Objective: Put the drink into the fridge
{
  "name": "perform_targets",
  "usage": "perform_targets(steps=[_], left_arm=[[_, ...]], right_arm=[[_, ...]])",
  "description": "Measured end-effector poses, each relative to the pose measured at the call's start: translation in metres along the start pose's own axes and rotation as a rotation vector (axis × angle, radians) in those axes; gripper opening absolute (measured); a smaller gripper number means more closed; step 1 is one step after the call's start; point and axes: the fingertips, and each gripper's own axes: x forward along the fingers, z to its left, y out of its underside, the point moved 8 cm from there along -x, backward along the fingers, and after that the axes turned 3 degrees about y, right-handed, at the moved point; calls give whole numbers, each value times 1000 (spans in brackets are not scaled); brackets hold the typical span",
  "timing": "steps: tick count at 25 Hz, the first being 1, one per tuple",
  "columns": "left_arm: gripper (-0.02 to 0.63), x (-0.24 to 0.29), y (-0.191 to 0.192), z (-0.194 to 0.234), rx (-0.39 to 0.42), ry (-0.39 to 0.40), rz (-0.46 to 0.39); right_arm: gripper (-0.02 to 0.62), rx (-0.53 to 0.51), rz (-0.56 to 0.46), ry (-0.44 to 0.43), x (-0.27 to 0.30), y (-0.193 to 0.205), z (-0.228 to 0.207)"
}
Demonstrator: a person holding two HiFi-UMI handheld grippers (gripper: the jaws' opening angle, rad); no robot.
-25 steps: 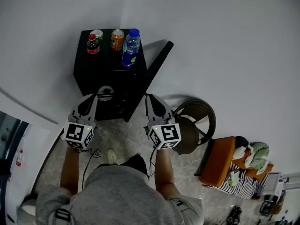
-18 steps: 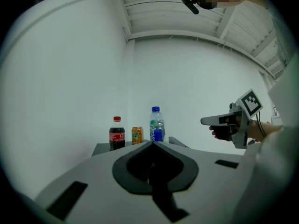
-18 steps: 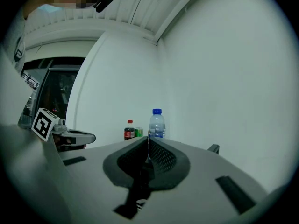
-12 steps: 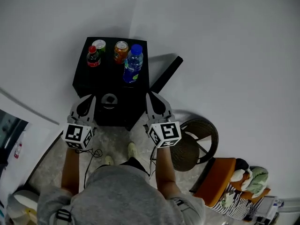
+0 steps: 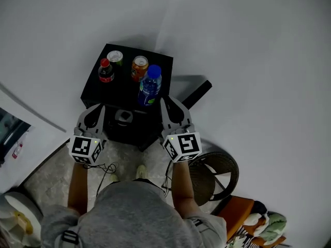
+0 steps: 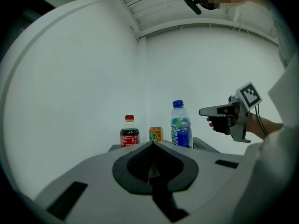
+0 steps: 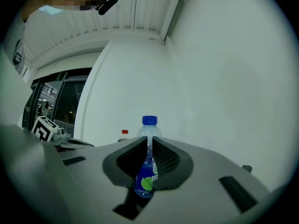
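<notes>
Right now I am keeping my left gripper (image 5: 98, 107) and right gripper (image 5: 165, 102) clenched on nothing. The blue-capped bottle (image 5: 150, 85) is standing untouched on the black fridge (image 5: 121, 90), near my right gripper's eleven o'clock, with the cola bottle (image 5: 106, 70) sitting at the blue bottle's ten o'clock.

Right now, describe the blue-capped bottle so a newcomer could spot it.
Find the black fridge against the white wall; four drinks stand on top. The blue-capped bottle is at the edge nearest the right gripper. It is the tallest, with a blue label, unlike the red-capped cola bottle, orange can and green can.
</notes>
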Motion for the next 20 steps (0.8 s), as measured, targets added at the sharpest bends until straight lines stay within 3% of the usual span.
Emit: perform_targets(steps=[2,4,10,14,20], left_arm=[[5,2,0,2,-2,-33,3],[5,4,-1,5,-6,-61,7],[5,1,0,15,-12,-146,14],[5,-5,2,20,-18,-191,18],[5,-14,5,27,-30,-242,26]], right_arm=[[55,9,-13,-31,10,-4,-7],[143,20,-18,-69,20,-9,-12],[270,12,-17,-142,50,-9,-16],[307,17,11,-198,68,-5,-11],[308,41,7,-229,85,-12,-9]])
